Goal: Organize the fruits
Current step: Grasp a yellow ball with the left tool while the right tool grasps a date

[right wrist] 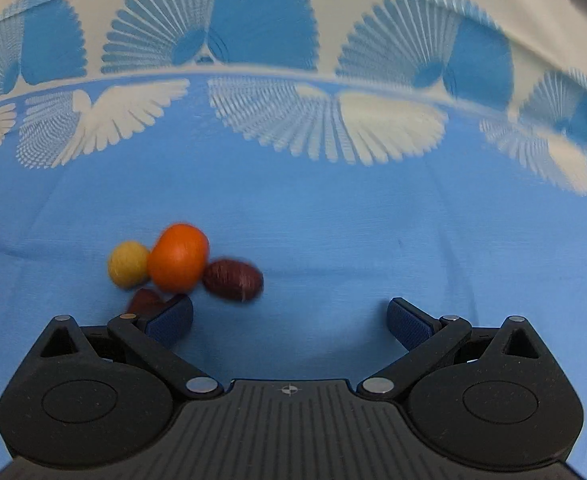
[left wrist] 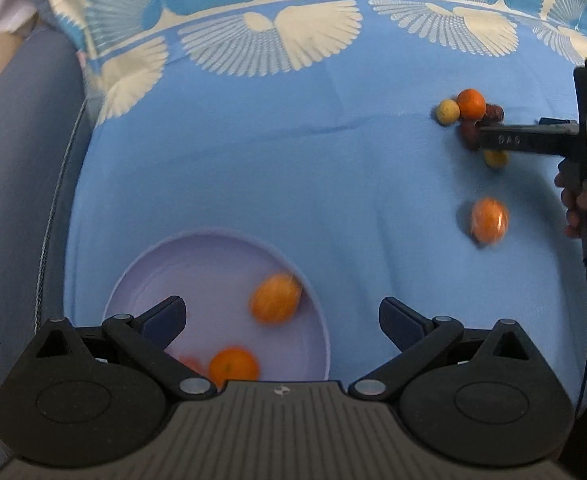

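Note:
In the left wrist view my left gripper point(left wrist: 281, 320) is open above a pale lilac plate point(left wrist: 145, 264). A blurred orange fruit point(left wrist: 275, 298) lies between the fingers on the plate, and another orange point(left wrist: 233, 368) sits at the plate's near edge. A lone orange point(left wrist: 489, 220) rests on the blue cloth to the right. Farther right, my right gripper point(left wrist: 489, 138) reaches into a cluster: an orange point(left wrist: 470, 103), a yellow fruit point(left wrist: 447, 111), dark red fruits. In the right wrist view my right gripper point(right wrist: 289, 318) is open, with the orange point(right wrist: 178, 258), yellow fruit point(right wrist: 127, 264) and dark red fruit point(right wrist: 233, 280) just ahead-left.
A blue cloth point(left wrist: 293, 168) with white and blue fan patterns covers the table. A grey-blue padded edge point(left wrist: 17, 200) runs along the left. A hand point(left wrist: 581, 200) holds the right gripper's handle. Another yellow fruit point(left wrist: 495, 159) lies under the right gripper's finger.

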### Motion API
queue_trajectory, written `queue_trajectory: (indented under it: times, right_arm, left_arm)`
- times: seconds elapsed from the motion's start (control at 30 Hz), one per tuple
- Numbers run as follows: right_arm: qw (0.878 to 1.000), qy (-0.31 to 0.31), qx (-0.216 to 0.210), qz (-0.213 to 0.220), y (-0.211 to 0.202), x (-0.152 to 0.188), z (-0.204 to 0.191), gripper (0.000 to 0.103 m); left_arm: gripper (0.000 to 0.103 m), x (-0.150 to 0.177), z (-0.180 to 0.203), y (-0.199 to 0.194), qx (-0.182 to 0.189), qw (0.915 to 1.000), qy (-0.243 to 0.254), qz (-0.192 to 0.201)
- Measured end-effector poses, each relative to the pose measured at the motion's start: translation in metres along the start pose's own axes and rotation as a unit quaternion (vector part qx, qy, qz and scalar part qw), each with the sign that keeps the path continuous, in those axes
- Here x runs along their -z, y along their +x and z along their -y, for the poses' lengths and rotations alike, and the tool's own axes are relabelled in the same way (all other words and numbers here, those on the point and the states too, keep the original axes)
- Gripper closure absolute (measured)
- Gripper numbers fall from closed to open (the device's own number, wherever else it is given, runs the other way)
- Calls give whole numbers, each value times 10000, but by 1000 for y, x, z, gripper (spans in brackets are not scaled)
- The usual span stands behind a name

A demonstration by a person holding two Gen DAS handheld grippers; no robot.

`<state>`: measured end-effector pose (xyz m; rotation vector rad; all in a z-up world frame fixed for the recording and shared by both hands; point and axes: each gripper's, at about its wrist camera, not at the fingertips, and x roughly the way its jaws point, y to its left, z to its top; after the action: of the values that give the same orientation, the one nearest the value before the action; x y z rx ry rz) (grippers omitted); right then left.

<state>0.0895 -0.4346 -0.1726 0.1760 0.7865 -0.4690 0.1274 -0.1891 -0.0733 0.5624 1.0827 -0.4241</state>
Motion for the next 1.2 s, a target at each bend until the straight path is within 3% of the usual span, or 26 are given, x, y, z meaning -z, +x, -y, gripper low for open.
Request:
queue_trajectory:
  times: [0.23,0.43,0.6,0.8,0.97,1.03,1.07,1.1,1.13,1.2]
  right_arm:
    - [9963,458,565,457,-2,11,31,1]
    - [9924,721,800,598,-1,22,61,1]
    - [9924,633,862,611,-2,29,67,1]
    - [9926,798,805,427,-8,34,78,1]
    - [9924,739,862,466,-9,34,73,4]
    - [9934,735,718,509,-11,33,73,16]
    - [9941,713,578,579,-14,31,72,47]
    - [9949,657,473,610,-17,29,70,80]
    - [9950,604,524,590,-18,27,67,80]
    - [9924,719,735,668,-24,25,71,80]
  left_arm:
    - [0,-59,36,28,78,9970,474,611]
    - [0,-117,69,58,703,9901,890,826]
    - [0,-146,102,87,1280,9824,1254,527]
    - [0,-149,126,119,1120,9829,1438,264]
    - [0,-157,122,128,1105,9851,1291,268]
    - [8,-159,126,123,1013,9855,1310,379]
    - [30,-158,127,119,1163,9830,1360,421]
    - [60,-158,128,113,1355,9795,1425,436]
    - [78,-157,130,107,1400,9775,1494,516]
    - [76,-157,130,99,1417,9761,1533,607]
